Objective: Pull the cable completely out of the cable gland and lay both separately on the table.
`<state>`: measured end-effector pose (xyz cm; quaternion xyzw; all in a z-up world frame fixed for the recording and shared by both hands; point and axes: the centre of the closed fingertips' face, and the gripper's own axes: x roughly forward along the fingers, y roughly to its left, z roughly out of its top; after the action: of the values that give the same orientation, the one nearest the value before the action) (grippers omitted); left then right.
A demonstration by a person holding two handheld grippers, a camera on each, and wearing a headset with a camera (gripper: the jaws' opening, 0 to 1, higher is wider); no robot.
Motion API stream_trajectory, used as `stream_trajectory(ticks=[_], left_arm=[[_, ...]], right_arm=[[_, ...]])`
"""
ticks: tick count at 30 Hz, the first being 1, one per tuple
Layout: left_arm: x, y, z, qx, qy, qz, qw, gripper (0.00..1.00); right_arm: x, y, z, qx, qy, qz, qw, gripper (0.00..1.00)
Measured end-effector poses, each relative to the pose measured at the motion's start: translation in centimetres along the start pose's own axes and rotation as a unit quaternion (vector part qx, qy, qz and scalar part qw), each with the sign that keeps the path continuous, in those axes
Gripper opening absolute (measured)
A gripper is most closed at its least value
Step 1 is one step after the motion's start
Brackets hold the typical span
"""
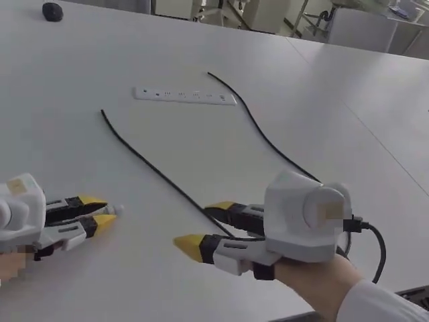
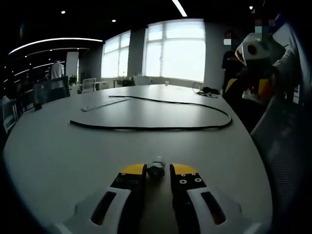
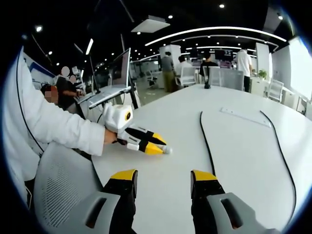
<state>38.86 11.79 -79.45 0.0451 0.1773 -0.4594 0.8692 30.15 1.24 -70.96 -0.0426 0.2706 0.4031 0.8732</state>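
Note:
A long black cable (image 1: pixel 157 171) lies loose on the white table (image 1: pixel 80 67), one end at the far left and a stretch passing under my right gripper. My left gripper (image 1: pixel 102 212), low at the near left, is shut on a small grey cable gland (image 1: pixel 117 210) that sticks out past its yellow tips. In the left gripper view the gland (image 2: pixel 157 168) sits between the tips, apart from the cable (image 2: pixel 146 128). My right gripper (image 1: pixel 202 225) hovers open over the cable with nothing between its jaws. The right gripper view shows the left gripper (image 3: pixel 155 145), the gland (image 3: pixel 167 150) and the cable (image 3: pixel 206 141).
A white power strip (image 1: pixel 184 95) lies flat beyond the cable. A small black object (image 1: pixel 52 11) rests at the far left corner. Chairs, desks and people stand around the table's far side in the gripper views.

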Motion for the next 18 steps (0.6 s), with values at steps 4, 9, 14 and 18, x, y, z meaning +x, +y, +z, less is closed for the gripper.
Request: stream_trajectory(ticks=[4,9,14,18], left_arm=[[-0.5,0.0,0.2,-0.007,0.002,0.001,1.0,0.25],[-1.6,-0.2,1.3,-0.023,0.004,0.001,0.9997,0.36],[-3.1,-0.6,2.5,-0.022,0.007,0.004,0.9997,0.43],[-4.1,-1.3,3.4,-0.018,0.007,0.002,0.9998,0.5]], right_arm=[[0.0,-0.2,-0.1,-0.001,-0.001,-0.003,1.0,0.43],[0.2,-1.2,-0.7,-0.002,-0.002,-0.008,1.0,0.46],[0.0,-2.3,-1.1,-0.007,-0.005,-0.014,0.9999,0.48],[-0.2,-3.0,-1.4,-0.01,-0.005,-0.016,0.9998,0.58]])
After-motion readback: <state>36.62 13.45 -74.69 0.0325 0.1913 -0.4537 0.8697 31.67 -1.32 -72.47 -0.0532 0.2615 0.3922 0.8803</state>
